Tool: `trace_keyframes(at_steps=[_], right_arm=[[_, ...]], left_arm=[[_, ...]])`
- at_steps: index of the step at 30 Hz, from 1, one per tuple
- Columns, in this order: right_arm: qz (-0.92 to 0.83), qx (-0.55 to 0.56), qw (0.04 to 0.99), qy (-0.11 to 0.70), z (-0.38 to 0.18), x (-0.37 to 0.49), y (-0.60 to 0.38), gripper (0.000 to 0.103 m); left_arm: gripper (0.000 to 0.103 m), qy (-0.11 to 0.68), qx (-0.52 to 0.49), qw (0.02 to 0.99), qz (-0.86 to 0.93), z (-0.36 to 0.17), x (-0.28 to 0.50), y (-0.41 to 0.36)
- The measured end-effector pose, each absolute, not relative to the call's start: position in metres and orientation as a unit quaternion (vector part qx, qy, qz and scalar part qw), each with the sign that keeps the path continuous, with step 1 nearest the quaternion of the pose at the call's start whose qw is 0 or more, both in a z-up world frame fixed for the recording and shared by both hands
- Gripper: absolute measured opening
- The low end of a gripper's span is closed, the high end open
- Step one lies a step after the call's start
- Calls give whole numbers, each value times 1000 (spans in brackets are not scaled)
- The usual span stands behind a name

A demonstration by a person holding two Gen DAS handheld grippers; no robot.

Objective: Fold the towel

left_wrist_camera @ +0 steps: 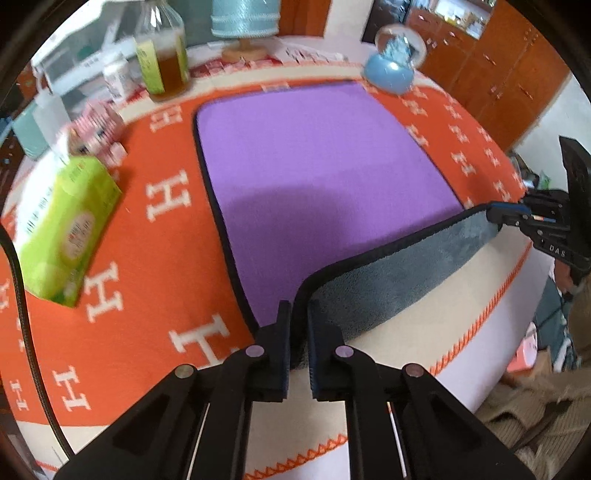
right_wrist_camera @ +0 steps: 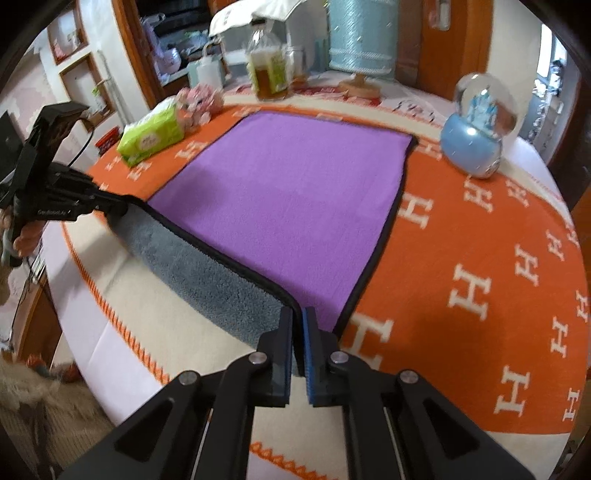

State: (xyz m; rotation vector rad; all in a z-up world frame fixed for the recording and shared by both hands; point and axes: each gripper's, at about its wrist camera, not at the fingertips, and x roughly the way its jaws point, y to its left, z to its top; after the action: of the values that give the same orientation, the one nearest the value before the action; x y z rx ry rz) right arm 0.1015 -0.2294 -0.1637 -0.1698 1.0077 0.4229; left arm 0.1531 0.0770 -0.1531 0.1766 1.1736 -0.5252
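A purple towel (left_wrist_camera: 314, 166) with a black hem and grey underside lies on the orange blanket (left_wrist_camera: 155, 236); it also shows in the right wrist view (right_wrist_camera: 288, 192). Its near edge is lifted, showing the grey underside (left_wrist_camera: 399, 269). My left gripper (left_wrist_camera: 298, 314) is shut on the near left corner, and it shows at the left of the right wrist view (right_wrist_camera: 118, 206). My right gripper (right_wrist_camera: 298, 317) is shut on the near right corner, and it shows at the right of the left wrist view (left_wrist_camera: 496, 216).
A green tissue pack (left_wrist_camera: 62, 229) lies left of the towel. A bottle of brown liquid (left_wrist_camera: 162, 51), a blue lamp (left_wrist_camera: 243, 22) and a snow globe (right_wrist_camera: 480, 129) stand along the far side. Pink packets (left_wrist_camera: 96, 129) sit by the tissues. The table edge is near me.
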Motion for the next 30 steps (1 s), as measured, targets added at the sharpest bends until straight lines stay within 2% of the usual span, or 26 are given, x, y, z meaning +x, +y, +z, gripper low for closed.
trace_keyframes(at_steps=[5,16,30], right_arm=[[164,-83,878,442,-142,125,-226,5],[62,-68,919,384,-109,224,-215,5],[-16,-79,911,404,-148,320,-210,5]], left_arm=[[6,516,81,827,-209,-132,173,72],[6,469,65,875,-101,-110,273,56],[6,482,77,872,-35,-156,362,30]])
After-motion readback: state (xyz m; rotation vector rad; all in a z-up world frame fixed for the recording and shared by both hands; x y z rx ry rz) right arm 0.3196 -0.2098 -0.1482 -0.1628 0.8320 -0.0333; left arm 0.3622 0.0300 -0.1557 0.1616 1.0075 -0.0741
